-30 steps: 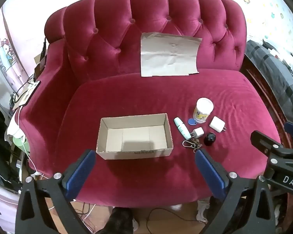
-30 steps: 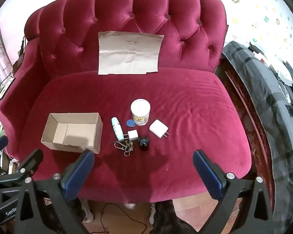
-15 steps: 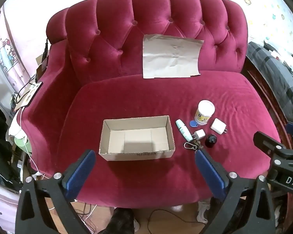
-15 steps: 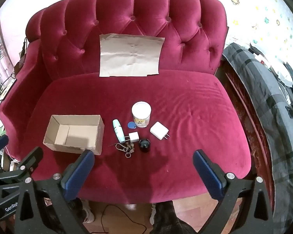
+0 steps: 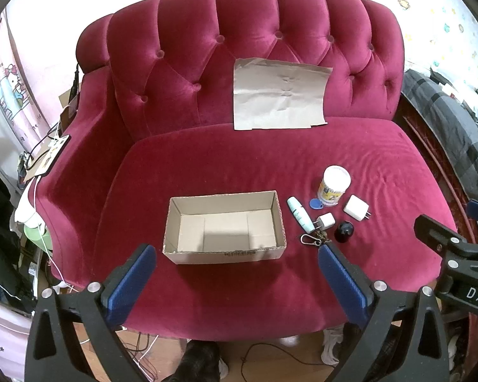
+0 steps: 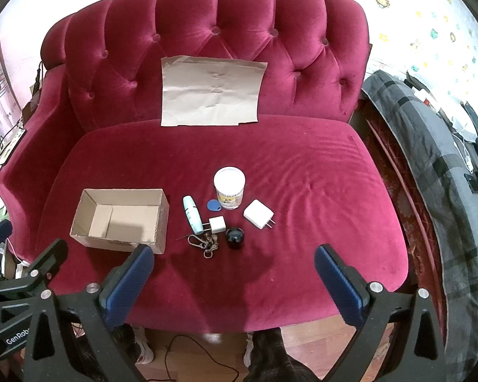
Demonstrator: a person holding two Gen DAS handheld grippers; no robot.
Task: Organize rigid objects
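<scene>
An empty open cardboard box (image 5: 224, 227) (image 6: 121, 219) sits on the red sofa seat (image 6: 318, 191). To its right lie a white jar (image 6: 229, 187) (image 5: 333, 184), a blue tag (image 6: 214, 205), a pale green tube (image 6: 192, 215) (image 5: 299, 213), a small white plug (image 6: 216, 225), a larger white charger (image 6: 258, 214) (image 5: 355, 207), a black round object (image 6: 235, 237) (image 5: 344, 231) and a key ring (image 6: 204, 243). My left gripper (image 5: 235, 265) is open and empty in front of the box. My right gripper (image 6: 234, 262) is open and empty in front of the small objects.
A brown paper sheet (image 6: 212, 90) leans on the tufted backrest. A grey plaid blanket (image 6: 446, 175) lies to the right of the sofa. Cables and clutter (image 5: 32, 191) sit at the left armrest. Wooden floor (image 6: 207, 350) shows below the seat's front edge.
Both views have pulled back and risen a little; the sofa and objects look slightly smaller and lower. Nothing on the seat has moved. Both grippers stay open.
</scene>
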